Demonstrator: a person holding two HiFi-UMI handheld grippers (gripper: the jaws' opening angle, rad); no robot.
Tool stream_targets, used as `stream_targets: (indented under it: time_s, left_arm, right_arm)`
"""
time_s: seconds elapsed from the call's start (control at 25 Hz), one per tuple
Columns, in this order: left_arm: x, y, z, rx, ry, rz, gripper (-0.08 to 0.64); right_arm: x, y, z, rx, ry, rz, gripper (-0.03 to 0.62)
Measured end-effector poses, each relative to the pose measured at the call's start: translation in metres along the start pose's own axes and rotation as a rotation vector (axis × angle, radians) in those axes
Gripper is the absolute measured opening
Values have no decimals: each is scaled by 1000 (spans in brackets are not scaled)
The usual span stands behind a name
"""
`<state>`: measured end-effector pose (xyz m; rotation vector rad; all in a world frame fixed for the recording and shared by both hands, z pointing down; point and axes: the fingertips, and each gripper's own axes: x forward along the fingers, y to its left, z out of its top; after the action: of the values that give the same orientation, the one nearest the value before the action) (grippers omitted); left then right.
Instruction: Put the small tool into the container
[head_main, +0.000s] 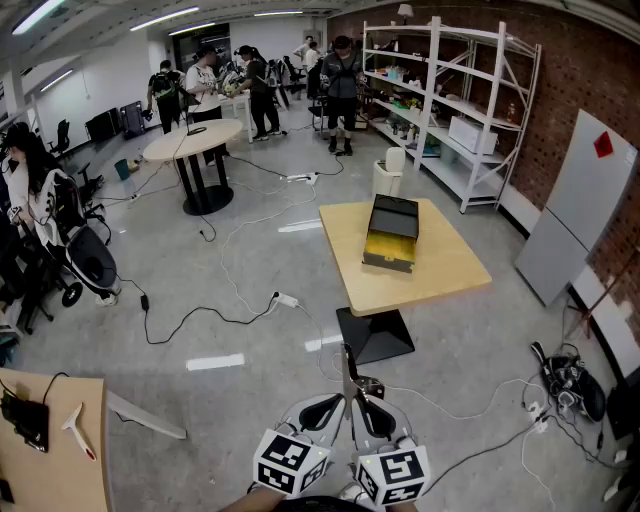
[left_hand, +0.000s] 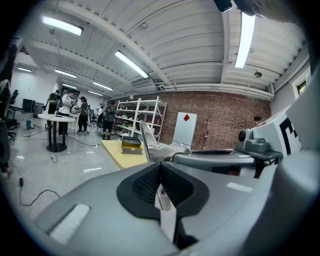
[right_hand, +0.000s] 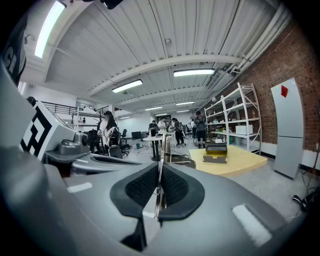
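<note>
A small metal tool (head_main: 347, 372), a thin bright strip, stands upright between the jaws of the right gripper (head_main: 368, 398), which are clamped on it low in the head view. The right gripper view shows the strip (right_hand: 160, 167) pinched edge-on between the black ribbed pads (right_hand: 176, 186). The left gripper (head_main: 335, 402) rides close beside the right one; its jaws are drawn together, and whether they also touch the strip cannot be told. Both grippers point slightly downward, their marker cubes side by side in a person's hands.

Well apart from the tool, across bare grey floor, the container (head_main: 391, 232) waits: an open black box with a yellow inside, sitting on a square wooden table (head_main: 440, 270) with a black base. Cables (head_main: 210, 315) trail over the floor around it.

Behind the table, white metal shelving (head_main: 450, 110) lines a brick wall (head_main: 590, 80), and a white panel (head_main: 580, 200) leans against it. Several people (head_main: 255, 85) gather near a round table (head_main: 192, 140) at the far end. Another wooden tabletop (head_main: 60, 470) fills the near left corner.
</note>
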<state>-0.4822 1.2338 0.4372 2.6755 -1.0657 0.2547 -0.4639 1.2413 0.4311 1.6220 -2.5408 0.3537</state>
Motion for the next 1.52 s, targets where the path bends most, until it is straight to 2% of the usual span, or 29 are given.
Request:
stream_targets:
  time_s: [0.44, 0.64, 1.04, 1.28, 1.52]
  left_arm:
    - [68, -59, 20, -3, 16, 6, 2]
    - [99, -87, 32, -5, 17, 22, 2]
    - [231, -217, 61, 0, 21, 49, 2]
    - [320, -308, 76, 18, 27, 66, 2]
    - [384, -328, 92, 31, 29, 68, 2]
  right_arm:
    - [-33, -92, 19, 23, -35, 0, 17]
    - [-52, -130, 28, 30, -19, 9, 16]
    - [-134, -298, 47, 22, -11, 31, 17]
    - [-191, -417, 59, 25, -28, 38, 17]
    - [-187, -486, 72, 12, -38, 38, 17]
